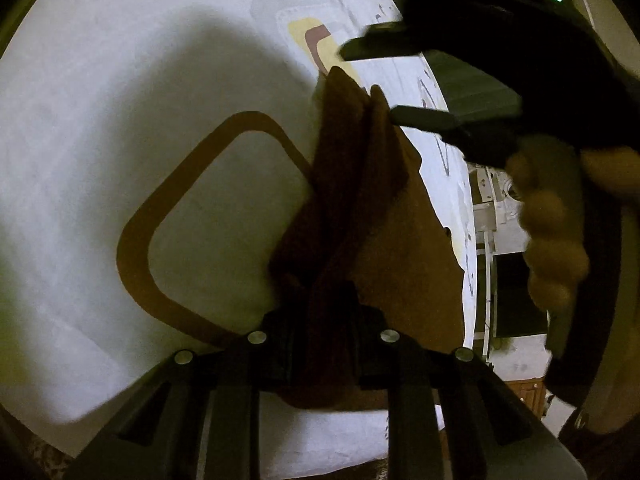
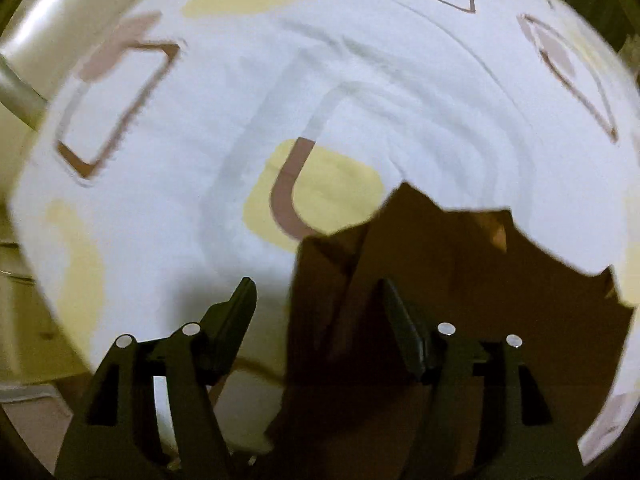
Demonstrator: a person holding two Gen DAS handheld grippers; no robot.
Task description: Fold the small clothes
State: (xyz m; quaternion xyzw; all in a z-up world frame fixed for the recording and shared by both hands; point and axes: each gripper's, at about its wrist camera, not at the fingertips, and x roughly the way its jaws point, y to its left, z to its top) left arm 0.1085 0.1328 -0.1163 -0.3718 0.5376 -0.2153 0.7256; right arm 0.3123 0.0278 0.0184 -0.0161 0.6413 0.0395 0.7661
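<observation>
A small brown garment hangs bunched and lifted above a white patterned bedsheet. My left gripper is shut on the garment's near edge, with cloth pinched between the fingers. My right gripper shows at the upper right of the left wrist view, open, its fingers on either side of the garment's far tip. In the right wrist view my right gripper stands open with a fold of the garment lying between the fingers.
The sheet has yellow patches and brown rounded-square outlines and is wrinkled. A cream rail or bed frame lies at the left. The bed's edge and furniture beyond it show at the right.
</observation>
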